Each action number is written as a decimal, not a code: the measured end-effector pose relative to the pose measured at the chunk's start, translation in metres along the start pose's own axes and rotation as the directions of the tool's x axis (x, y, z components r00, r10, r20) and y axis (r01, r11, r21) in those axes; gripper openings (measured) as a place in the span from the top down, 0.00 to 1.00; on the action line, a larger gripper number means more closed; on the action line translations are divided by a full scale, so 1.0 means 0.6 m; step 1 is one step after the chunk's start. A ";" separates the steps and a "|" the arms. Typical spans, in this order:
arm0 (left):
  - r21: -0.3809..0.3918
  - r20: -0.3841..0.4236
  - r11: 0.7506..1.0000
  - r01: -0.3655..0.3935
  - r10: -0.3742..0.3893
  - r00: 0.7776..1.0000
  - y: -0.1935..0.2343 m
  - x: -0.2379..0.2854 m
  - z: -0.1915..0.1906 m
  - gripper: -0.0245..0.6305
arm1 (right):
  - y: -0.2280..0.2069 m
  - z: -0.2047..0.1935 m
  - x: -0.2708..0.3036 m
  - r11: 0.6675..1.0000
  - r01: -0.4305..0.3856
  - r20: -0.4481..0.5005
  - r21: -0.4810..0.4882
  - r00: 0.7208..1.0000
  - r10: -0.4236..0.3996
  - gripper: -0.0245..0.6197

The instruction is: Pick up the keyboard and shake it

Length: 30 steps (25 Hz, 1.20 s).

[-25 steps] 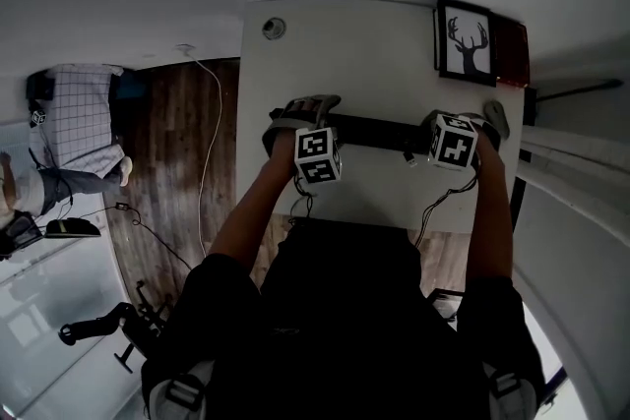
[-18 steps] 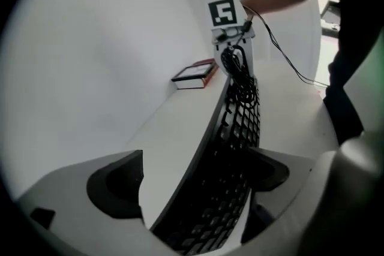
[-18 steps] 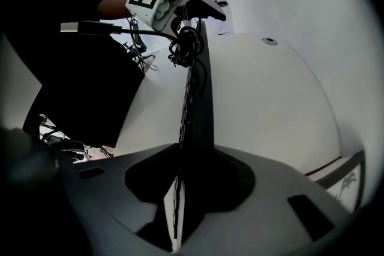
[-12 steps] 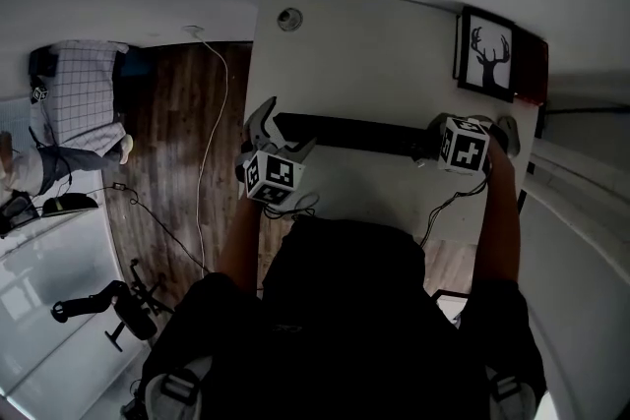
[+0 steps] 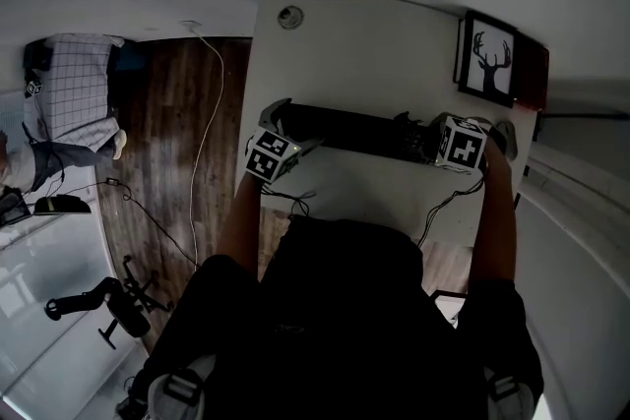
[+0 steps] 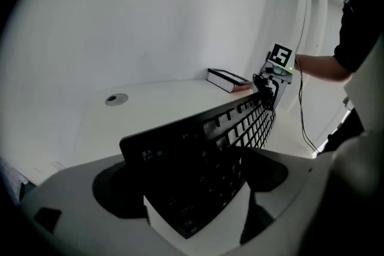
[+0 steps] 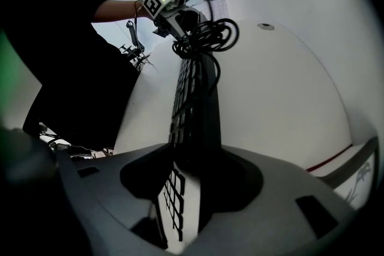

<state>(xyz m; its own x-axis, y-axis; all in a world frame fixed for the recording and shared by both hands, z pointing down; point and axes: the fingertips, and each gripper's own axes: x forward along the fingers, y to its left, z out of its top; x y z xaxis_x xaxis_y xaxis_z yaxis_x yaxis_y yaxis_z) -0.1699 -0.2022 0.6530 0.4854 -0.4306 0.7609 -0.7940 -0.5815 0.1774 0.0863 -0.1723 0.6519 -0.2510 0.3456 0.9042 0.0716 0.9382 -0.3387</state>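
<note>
Neither grip is on right now.
- Your left gripper (image 5: pixel 290 128): jaws wide apart and just been opening. The left end of the keyboard (image 5: pixel 354 131) sits between them, pads not pressing.
- Your right gripper (image 5: pixel 465 135): straddles the right end. Its jaws have just been opening too and look slack on it.
- Keyboard lies across the white desk (image 5: pixel 364 44), spanning from one gripper to the other.

Risks, my read:
- Lift now and it stays down, or tips out of one side. Clamp both ends first.
- The left jaws sit skewed across the keyboard's corner. Closing there likely catches only the corner, and it twists out on the first shake.
- A coiled black cable (image 7: pixel 204 39) rides loose on the keyboard. Shaking could fling it off or snag a gripper.
- The framed antler print (image 5: pixel 489 57) is near your right gripper. A wide swing could clip it.

Count: 1 keyboard, 2 grippers, 1 cable coil, 1 framed print, 1 desk grommet (image 5: pixel 289 16), 1 desk.
</note>
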 end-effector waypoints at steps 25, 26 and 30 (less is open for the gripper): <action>-0.055 -0.090 0.993 0.102 -0.106 0.990 0.005 0.044 -0.012 0.20 | -0.034 -0.025 0.002 0.917 0.395 0.020 0.056 0.918 -0.397 0.44; -0.055 -0.086 0.994 0.099 -0.103 0.991 0.005 0.045 -0.011 0.20 | -0.035 -0.027 0.001 0.907 0.416 0.018 0.060 0.908 -0.418 0.44; -0.068 -0.064 0.994 0.084 -0.088 0.994 0.008 0.051 -0.013 0.18 | -0.040 -0.031 0.004 0.859 0.509 0.025 0.051 0.859 -0.511 0.44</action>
<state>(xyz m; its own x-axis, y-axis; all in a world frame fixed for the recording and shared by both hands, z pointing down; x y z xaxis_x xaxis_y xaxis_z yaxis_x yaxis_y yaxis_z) -0.1615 -0.2131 0.6821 0.5290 -0.3323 0.7808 -0.7734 -0.5675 0.2825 0.1021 -0.1936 0.6671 -0.2764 -0.1826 0.9435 -0.1157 0.9810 0.1559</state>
